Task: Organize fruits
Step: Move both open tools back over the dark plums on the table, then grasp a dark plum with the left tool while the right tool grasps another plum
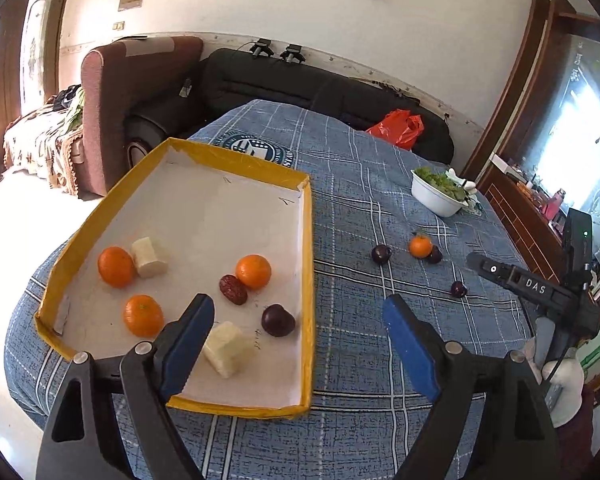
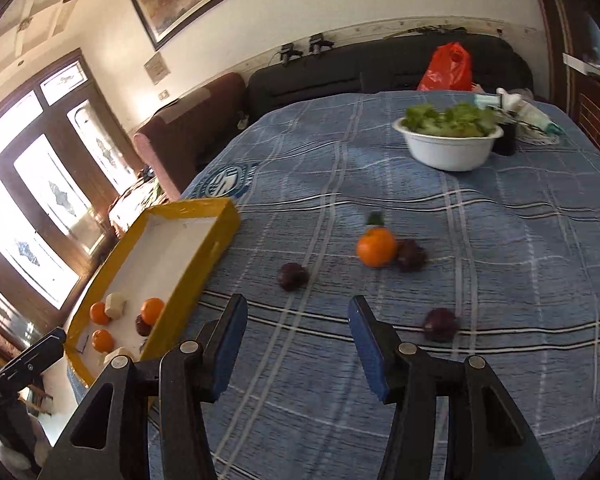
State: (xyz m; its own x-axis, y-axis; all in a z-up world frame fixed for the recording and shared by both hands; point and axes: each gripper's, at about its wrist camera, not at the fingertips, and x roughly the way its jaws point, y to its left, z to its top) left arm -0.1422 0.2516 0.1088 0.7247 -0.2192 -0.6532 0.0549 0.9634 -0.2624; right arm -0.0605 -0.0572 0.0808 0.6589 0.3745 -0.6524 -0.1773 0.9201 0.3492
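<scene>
A yellow-rimmed tray (image 1: 309,264) on the blue plaid tablecloth holds three oranges (image 1: 253,271), two pale fruit chunks (image 1: 227,349), a red date (image 1: 233,289) and a dark plum (image 1: 278,320). My left gripper (image 1: 298,320) is open and empty, hovering over the tray's near right corner. On the cloth lie one orange (image 2: 376,247) and three dark plums (image 2: 292,276), (image 2: 411,255), (image 2: 440,324). My right gripper (image 2: 298,320) is open and empty, just short of these fruits. The tray also shows in the right wrist view (image 2: 216,236).
A white bowl of green lettuce (image 2: 448,148) stands at the table's far right, with small items behind it. A red plastic bag (image 2: 448,68) lies on the black sofa beyond the table. The right gripper's body (image 1: 540,292) shows at the left view's right edge.
</scene>
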